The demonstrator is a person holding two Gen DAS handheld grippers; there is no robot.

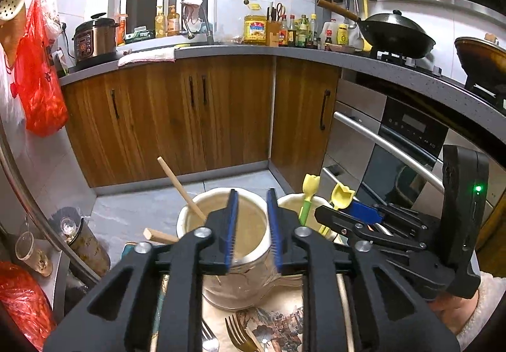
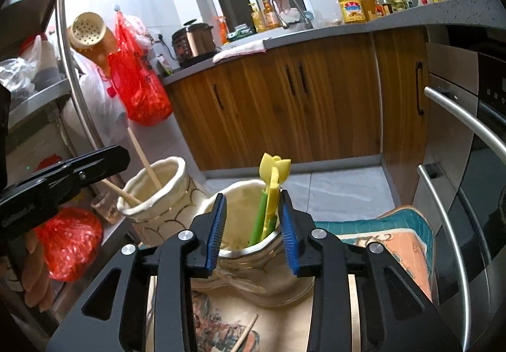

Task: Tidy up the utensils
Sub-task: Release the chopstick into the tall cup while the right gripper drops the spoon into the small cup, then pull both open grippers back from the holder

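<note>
- The left gripper (image 1: 251, 225) hangs over the left cream jar (image 1: 221, 244), its jaws parted and nothing between the pads.
- That jar holds two wooden chopsticks (image 1: 182, 187), leaning against its rim.
- The right gripper (image 2: 253, 227) stands released at the right cream jar (image 2: 249, 257); the pads flank the two yellow tulip-topped utensils (image 2: 273, 191) in it without pressing.
- A gold fork (image 1: 240, 337) lies on the patterned mat (image 1: 278, 320) before the jars.
</note>
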